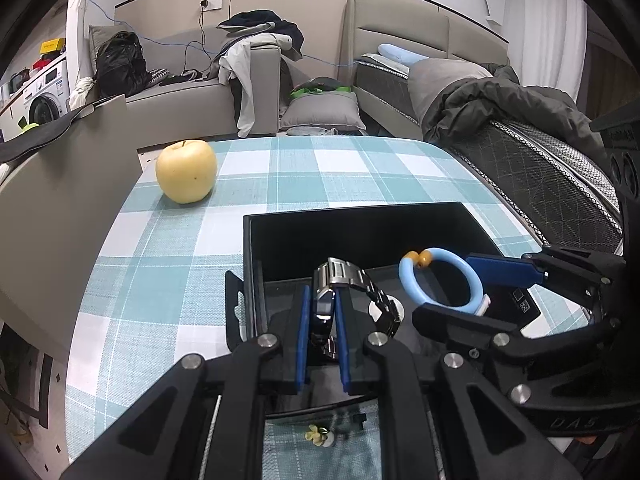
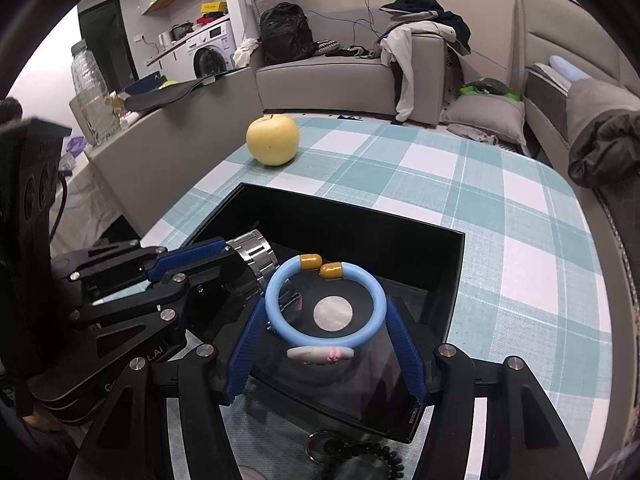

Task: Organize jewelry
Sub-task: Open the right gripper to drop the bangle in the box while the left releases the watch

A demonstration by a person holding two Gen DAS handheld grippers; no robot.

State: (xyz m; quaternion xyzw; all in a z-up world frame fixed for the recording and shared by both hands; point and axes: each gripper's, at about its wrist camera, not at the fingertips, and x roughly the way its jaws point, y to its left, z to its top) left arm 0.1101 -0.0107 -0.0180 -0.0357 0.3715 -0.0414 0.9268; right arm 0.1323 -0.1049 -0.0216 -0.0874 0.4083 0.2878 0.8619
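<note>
A black open box (image 1: 360, 236) (image 2: 452, 280) sits on the checked tablecloth. My left gripper (image 1: 323, 304) is shut on a silver metal watch (image 1: 352, 280) and holds it over the box; the watch also shows in the right wrist view (image 2: 256, 254). My right gripper (image 2: 326, 320) is shut on a light blue bangle (image 2: 326, 304) with orange end caps, held over the box beside the watch. The bangle shows in the left wrist view (image 1: 440, 280), with the right gripper (image 1: 480, 292) on its far side.
A yellow apple (image 1: 186, 171) (image 2: 273, 140) stands on the table beyond the box. A small yellow flower piece (image 1: 318, 435) lies in front of the box. A black coiled hair tie and ring (image 2: 352, 456) lie near the front edge. Sofa and bed surround the table.
</note>
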